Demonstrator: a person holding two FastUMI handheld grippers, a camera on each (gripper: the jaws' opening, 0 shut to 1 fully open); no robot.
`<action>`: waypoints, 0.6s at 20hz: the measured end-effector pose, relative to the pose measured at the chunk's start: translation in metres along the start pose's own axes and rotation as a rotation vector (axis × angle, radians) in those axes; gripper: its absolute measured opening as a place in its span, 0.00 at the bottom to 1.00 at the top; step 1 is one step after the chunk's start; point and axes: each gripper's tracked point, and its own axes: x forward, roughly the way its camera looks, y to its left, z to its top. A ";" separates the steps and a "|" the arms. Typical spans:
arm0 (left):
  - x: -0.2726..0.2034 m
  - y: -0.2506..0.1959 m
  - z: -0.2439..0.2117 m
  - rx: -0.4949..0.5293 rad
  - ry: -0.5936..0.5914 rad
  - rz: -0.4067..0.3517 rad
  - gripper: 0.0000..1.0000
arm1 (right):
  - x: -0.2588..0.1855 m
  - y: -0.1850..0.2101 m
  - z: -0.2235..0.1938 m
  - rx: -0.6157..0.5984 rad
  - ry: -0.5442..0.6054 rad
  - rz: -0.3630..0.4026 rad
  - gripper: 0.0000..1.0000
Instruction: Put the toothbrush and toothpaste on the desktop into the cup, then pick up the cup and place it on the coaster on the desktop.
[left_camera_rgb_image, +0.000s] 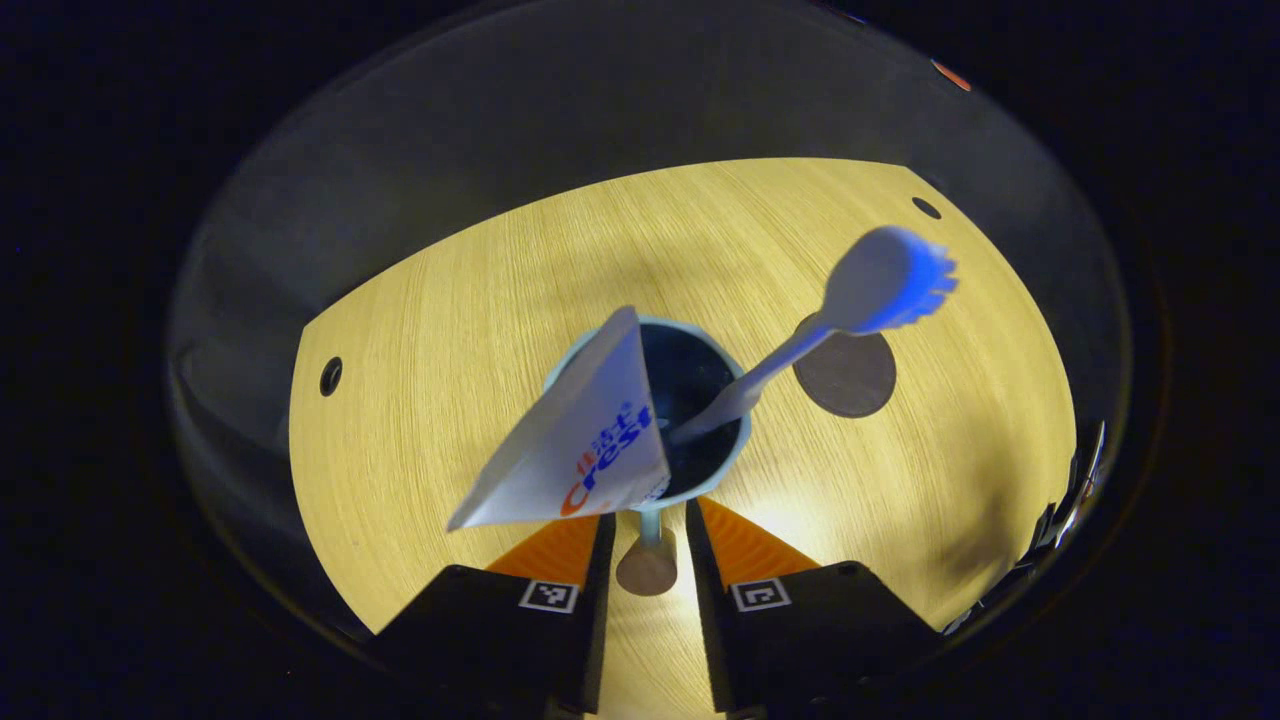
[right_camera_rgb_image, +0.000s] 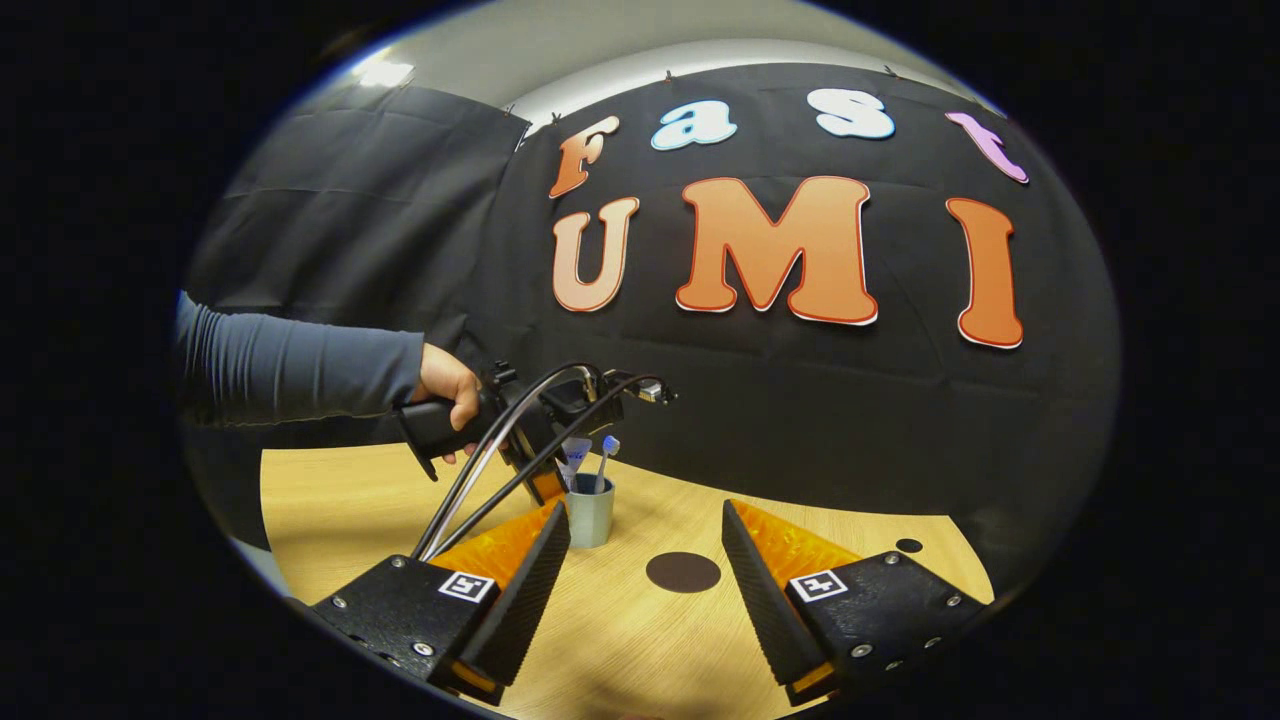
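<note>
A pale blue cup (left_camera_rgb_image: 738, 432) stands on the wooden desktop (left_camera_rgb_image: 420, 380), seen from above in the left gripper view. A white toothpaste tube (left_camera_rgb_image: 580, 440) and a toothbrush (left_camera_rgb_image: 860, 290) with blue bristles lean out of it. My left gripper (left_camera_rgb_image: 648, 545) is shut on the cup's handle (left_camera_rgb_image: 647, 560), one finger on each side. A dark round coaster (left_camera_rgb_image: 850, 375) lies just beyond the cup. In the right gripper view, my right gripper (right_camera_rgb_image: 645, 560) is open and holds nothing, well back from the cup (right_camera_rgb_image: 590, 515) and the coaster (right_camera_rgb_image: 683, 572).
A person's hand (right_camera_rgb_image: 447, 385) and grey sleeve hold the left gripper's handle, with cables (right_camera_rgb_image: 500, 450) trailing down. Small dark holes (left_camera_rgb_image: 330, 376) sit near the desktop's corners. The black cloth wall rises behind the desk.
</note>
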 end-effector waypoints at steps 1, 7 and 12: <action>0.003 0.002 0.005 -0.001 0.008 0.002 0.31 | -0.002 0.000 -0.003 0.003 -0.001 0.001 0.92; 0.006 0.003 0.081 -0.026 -0.045 0.014 0.24 | -0.004 -0.008 -0.012 0.016 0.021 -0.038 0.92; -0.024 -0.014 0.098 -0.018 -0.068 0.000 0.24 | -0.016 -0.019 -0.011 0.005 0.017 -0.076 0.92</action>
